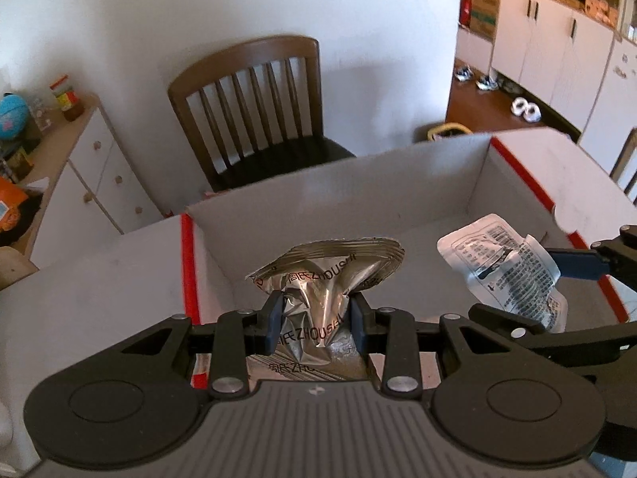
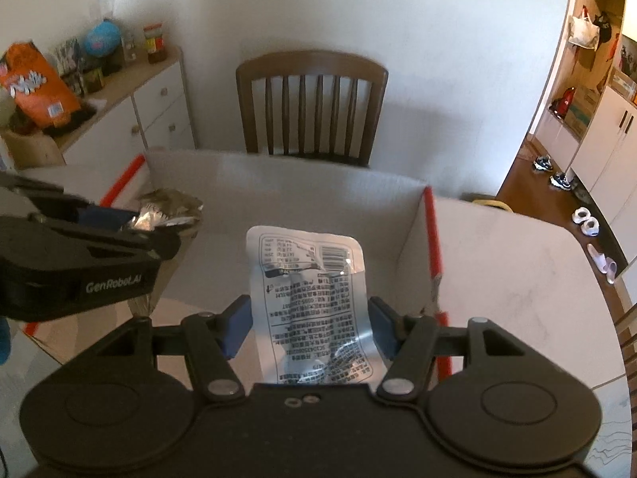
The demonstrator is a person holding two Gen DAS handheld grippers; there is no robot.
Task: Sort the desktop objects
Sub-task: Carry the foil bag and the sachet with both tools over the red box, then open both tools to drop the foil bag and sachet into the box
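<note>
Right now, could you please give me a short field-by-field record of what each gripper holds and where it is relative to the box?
left gripper: shut on the silver foil packet, packet crumpled between the fingers
right gripper: shut on the white printed pouch, label side facing the camera
box: open cardboard box, white inside, red edges
position: both packets held over the box opening, side by side, apart
released yet: no
behind box: wooden chair
</note>
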